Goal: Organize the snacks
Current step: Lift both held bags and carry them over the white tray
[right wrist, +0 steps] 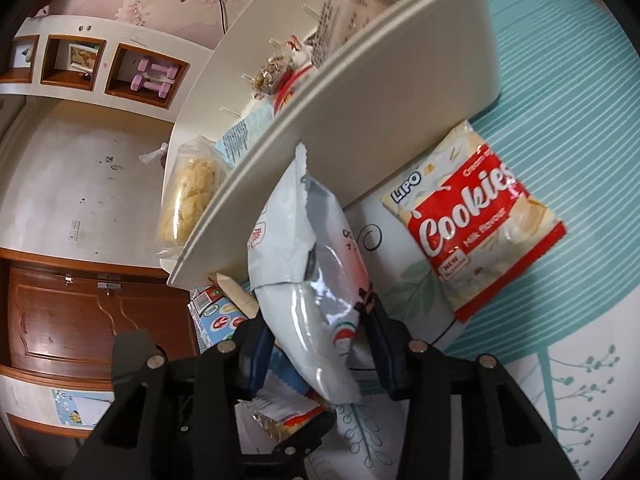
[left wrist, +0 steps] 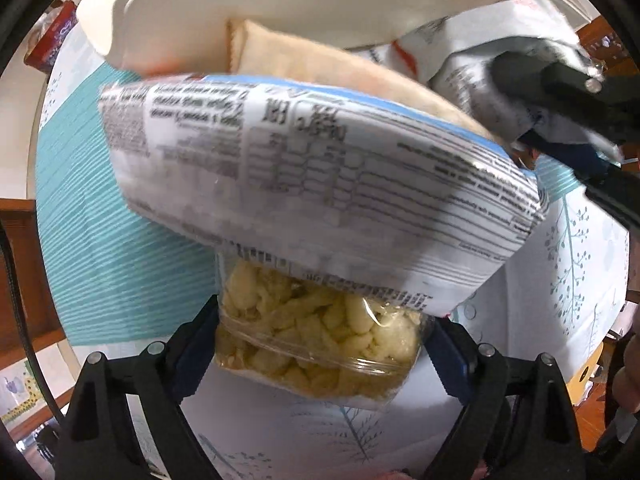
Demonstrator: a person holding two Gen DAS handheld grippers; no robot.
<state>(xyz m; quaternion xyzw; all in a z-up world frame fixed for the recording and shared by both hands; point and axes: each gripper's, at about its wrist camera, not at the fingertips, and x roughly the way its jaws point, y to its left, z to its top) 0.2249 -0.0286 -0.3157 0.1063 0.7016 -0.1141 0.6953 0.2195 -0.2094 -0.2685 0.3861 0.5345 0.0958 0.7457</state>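
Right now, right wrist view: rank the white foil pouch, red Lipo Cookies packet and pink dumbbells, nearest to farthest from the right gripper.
1. White foil pouch: clamped in the right gripper.
2. Red Lipo Cookies packet: on the cloth, ahead right.
3. Pink dumbbells: in a wall cubby, far left.

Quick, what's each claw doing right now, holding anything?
Left claw: closed on a clear-bottomed snack bag.
Right claw: closed on a white pouch.
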